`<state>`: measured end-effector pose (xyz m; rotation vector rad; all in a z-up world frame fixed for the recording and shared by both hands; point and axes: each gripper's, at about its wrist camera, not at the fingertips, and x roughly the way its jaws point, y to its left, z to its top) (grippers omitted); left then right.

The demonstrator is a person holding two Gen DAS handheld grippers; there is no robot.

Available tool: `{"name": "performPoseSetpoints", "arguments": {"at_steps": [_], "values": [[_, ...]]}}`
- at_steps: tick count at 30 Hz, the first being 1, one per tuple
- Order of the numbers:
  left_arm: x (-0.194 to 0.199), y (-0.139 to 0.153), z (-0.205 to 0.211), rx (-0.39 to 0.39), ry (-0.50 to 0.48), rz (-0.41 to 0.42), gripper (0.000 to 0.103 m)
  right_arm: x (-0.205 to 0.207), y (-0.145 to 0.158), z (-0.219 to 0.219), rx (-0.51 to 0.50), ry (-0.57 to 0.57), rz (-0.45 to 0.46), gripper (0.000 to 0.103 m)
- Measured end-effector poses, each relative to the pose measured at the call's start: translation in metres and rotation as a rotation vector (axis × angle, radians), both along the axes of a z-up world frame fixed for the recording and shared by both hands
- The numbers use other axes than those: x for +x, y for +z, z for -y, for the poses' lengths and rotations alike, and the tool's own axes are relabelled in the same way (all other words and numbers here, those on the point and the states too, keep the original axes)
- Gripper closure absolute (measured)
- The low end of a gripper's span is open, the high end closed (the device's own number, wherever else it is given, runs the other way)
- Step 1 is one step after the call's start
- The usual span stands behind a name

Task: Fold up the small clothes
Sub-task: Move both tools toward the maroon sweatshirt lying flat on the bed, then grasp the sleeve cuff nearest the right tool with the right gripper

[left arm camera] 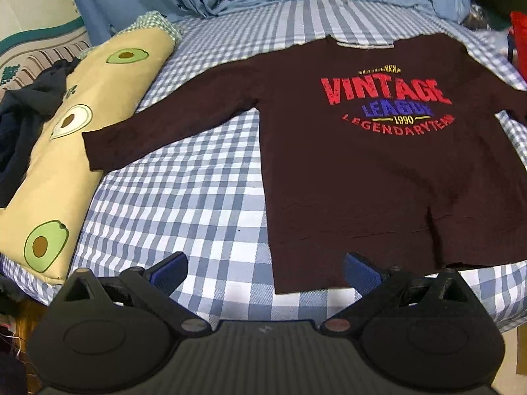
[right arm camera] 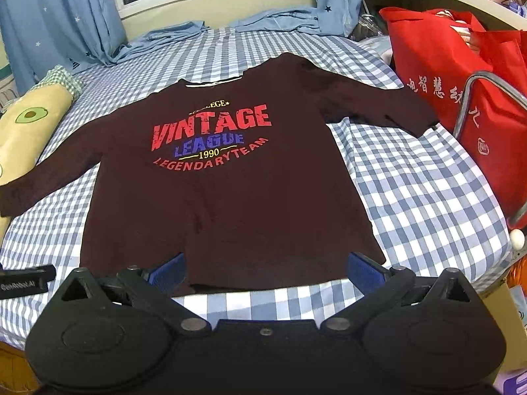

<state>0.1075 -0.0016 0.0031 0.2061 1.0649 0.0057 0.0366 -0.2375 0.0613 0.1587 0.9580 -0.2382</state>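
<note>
The left gripper (left arm camera: 265, 275) hangs released, its 2 blue-padded fingers (left arm camera: 169, 271) spread wide and grasping nothing, above the near edge of the bed (left arm camera: 184, 204). The bottom left corner of the shirt (left arm camera: 378, 177) lies between those fingers, just beyond the tips; whether a pad touches the cloth I cannot tell. The right gripper (right arm camera: 263, 271) is likewise spread wide and empty, its 2 fingers (right arm camera: 364, 271) straddling the shirt's (right arm camera: 230, 197) hem at the same near edge.

The shirt is a dark maroon long-sleeved top, lying flat and face up in the middle of the blue-and-white checked bed (right arm camera: 411, 204), hem toward the near edge, neck toward the far edge. Its chest carries the print "VINTAGE LEAGUE 1990 LEGENDARY TEAM". Both sleeves stretch out sideways. The left sleeve ends on a yellow avocado-print pillow (left arm camera: 62, 171) along the bed's left edge, where a dark garment (left arm camera: 23, 125) is heaped. The right sleeve reaches toward a red bag (right arm camera: 461, 92) at the right edge. Blue curtains (right arm camera: 66, 23) hang behind the far edge, their ends spilling onto the bed.
</note>
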Motion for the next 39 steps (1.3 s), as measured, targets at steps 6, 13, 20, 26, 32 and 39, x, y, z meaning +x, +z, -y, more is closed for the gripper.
{"name": "performPoseSetpoints", "arguments": {"at_steps": [6, 13, 20, 26, 32, 39], "values": [[0.026, -0.010, 0.020, 0.036, -0.019, -0.051, 0.001, 0.029, -0.002, 0.013, 0.017, -0.012, -0.001, 0.000], [0.068, -0.012, 0.063, 0.092, -0.055, -0.085, 0.001, 0.067, -0.006, 0.058, 0.022, -0.053, 0.053, 0.000], [0.116, -0.011, 0.108, 0.113, -0.031, -0.112, 0.001, 0.101, -0.008, 0.142, 0.066, -0.159, 0.139, 0.000], [0.149, -0.017, 0.143, 0.182, 0.021, -0.102, 0.001, 0.131, -0.029, 0.218, 0.104, -0.320, 0.121, 0.000], [0.172, -0.024, 0.170, 0.215, 0.045, -0.143, 0.001, 0.153, -0.052, 0.280, 0.171, -0.468, 0.120, 0.000], [0.189, -0.026, 0.199, 0.134, 0.023, -0.124, 0.001, 0.184, -0.089, 0.334, 0.198, -0.560, 0.177, 0.000]]}}
